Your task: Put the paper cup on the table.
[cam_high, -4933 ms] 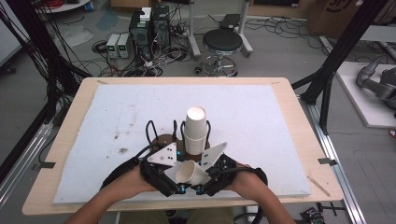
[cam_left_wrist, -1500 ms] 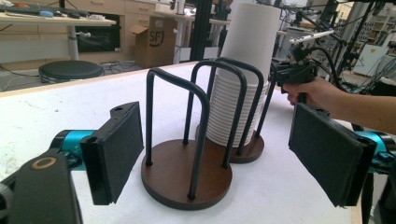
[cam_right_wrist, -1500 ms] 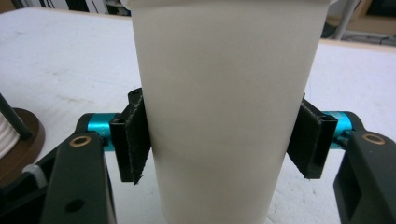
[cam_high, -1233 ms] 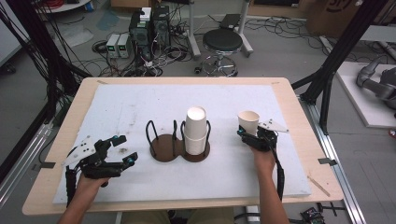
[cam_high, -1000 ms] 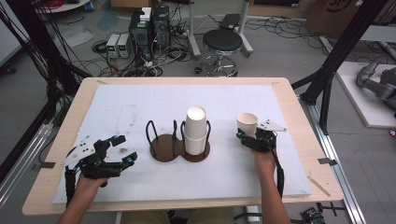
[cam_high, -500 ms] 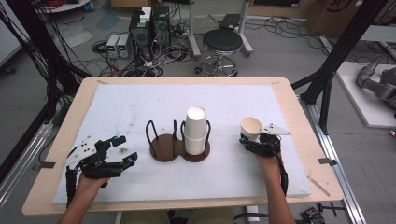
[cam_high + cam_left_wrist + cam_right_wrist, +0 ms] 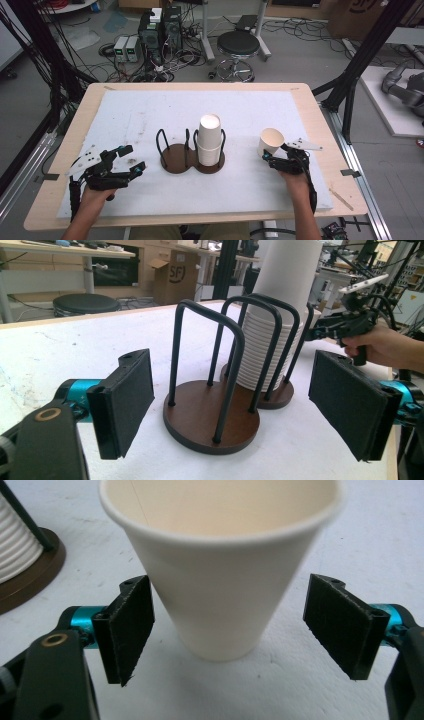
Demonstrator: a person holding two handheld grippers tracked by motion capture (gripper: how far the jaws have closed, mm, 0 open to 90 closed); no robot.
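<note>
Nearby, cup holder (image 7: 192,156) with stacked cups (image 7: 209,140) flanks paper cup (image 7: 270,142).

Right gripper view: paper cup (image 7: 220,575) rim is getting cut off by the top edge, so the mouth isn't fully showing. Holder base (image 7: 27,572) and cup stack (image 7: 15,550) are running off the left edge. Left gripper view: stack top (image 7: 287,300) is being cropped at the top edge, and the holder's wires (image 7: 235,355) are covering part of its lower rims. High view: right gripper (image 7: 272,159) jaw tips are too small to judge vs. the cup (image 7: 270,142).
</note>
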